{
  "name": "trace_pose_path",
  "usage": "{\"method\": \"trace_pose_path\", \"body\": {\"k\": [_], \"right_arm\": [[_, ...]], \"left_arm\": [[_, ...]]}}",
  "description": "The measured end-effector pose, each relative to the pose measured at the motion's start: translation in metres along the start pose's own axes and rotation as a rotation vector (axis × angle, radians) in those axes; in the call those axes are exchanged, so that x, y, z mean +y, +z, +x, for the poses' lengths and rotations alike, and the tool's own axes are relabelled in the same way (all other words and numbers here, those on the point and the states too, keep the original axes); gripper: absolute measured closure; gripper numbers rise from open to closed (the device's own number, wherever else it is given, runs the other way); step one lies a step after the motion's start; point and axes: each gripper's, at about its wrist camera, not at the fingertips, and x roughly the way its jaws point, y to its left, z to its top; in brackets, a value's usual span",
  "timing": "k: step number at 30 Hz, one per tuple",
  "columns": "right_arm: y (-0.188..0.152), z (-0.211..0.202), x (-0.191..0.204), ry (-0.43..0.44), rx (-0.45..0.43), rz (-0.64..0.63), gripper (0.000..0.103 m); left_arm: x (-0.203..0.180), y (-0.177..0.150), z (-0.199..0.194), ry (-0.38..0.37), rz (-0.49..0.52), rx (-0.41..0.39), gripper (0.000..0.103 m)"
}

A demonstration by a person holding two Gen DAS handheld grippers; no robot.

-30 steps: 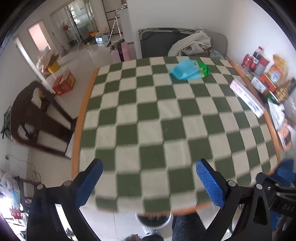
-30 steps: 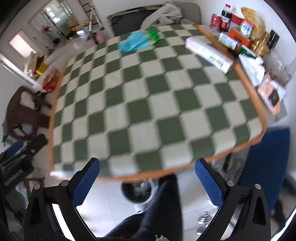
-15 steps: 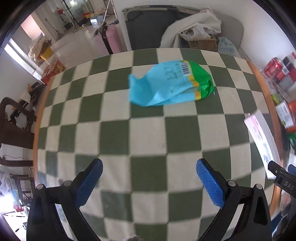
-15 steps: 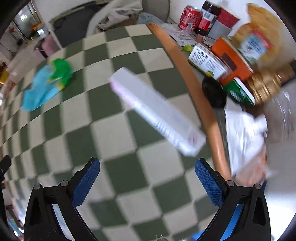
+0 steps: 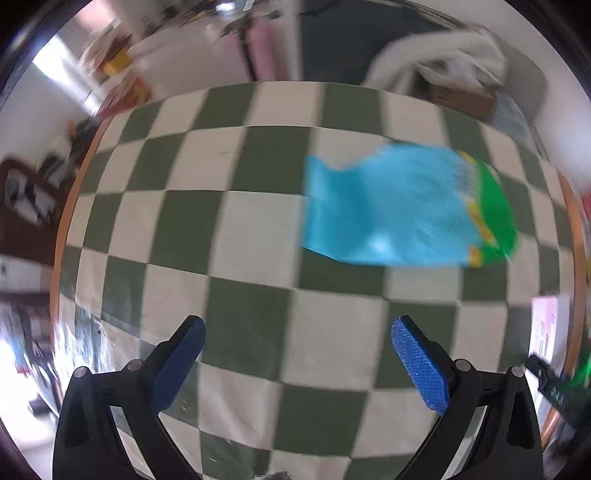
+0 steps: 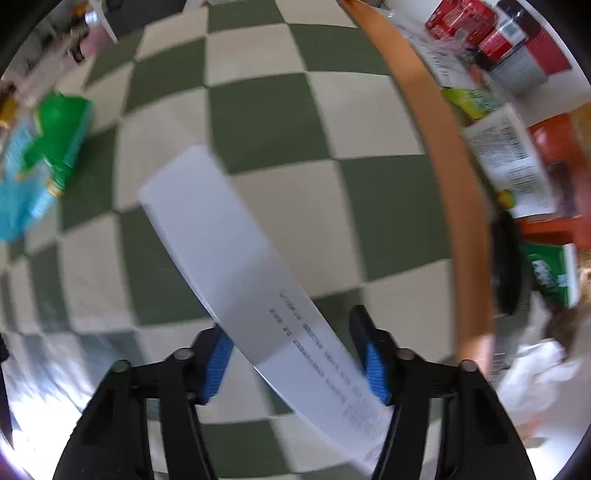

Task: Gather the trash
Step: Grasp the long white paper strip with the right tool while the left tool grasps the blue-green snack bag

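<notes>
A long white carton [image 6: 255, 280] lies on the green-and-white checked table [image 6: 280, 122]. My right gripper [image 6: 295, 354] has its blue pads on both sides of the carton's near end, partly closed around it. A blue and green snack bag [image 5: 402, 206] lies flat on the table ahead and to the right of my left gripper [image 5: 295, 354], which is open and empty above the cloth. The bag also shows at the left edge of the right wrist view [image 6: 40, 158]. The carton's end shows at the right edge of the left wrist view [image 5: 546, 328].
Past the table's orange right edge [image 6: 443, 147] stand red cans [image 6: 461, 18], boxes [image 6: 513, 162] and a green packet [image 6: 550, 273]. A chair with white cloth [image 5: 436, 70] stands behind the table's far edge.
Both grippers have moved forward over the table. The right gripper has reached the white carton and narrowed around its near end. The left gripper has come closer to the blue bag.
</notes>
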Motion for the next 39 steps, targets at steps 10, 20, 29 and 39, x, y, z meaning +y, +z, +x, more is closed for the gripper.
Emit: {"method": "trace_pose_path", "body": {"k": [10,20,29,39], "right_arm": [[0.047,-0.016,0.028,0.148,-0.071,0.112,0.060],[0.069,-0.013,0.049,0.148,-0.071,0.072,0.061],[0.045,-0.022,0.038,0.180,-0.091,0.077,0.062],[-0.012,-0.054,0.044,0.246,-0.123,0.058,0.062]], "left_arm": [[0.010,0.058,0.054,-0.233,-0.094,0.091,0.016],[-0.030,0.064,0.040,-0.127,0.088,0.029,0.101],[-0.003,0.040,-0.017,-0.108,0.094,-0.105,0.103],[0.033,-0.006,-0.085,-0.082,0.113,-0.203,0.103]]}}
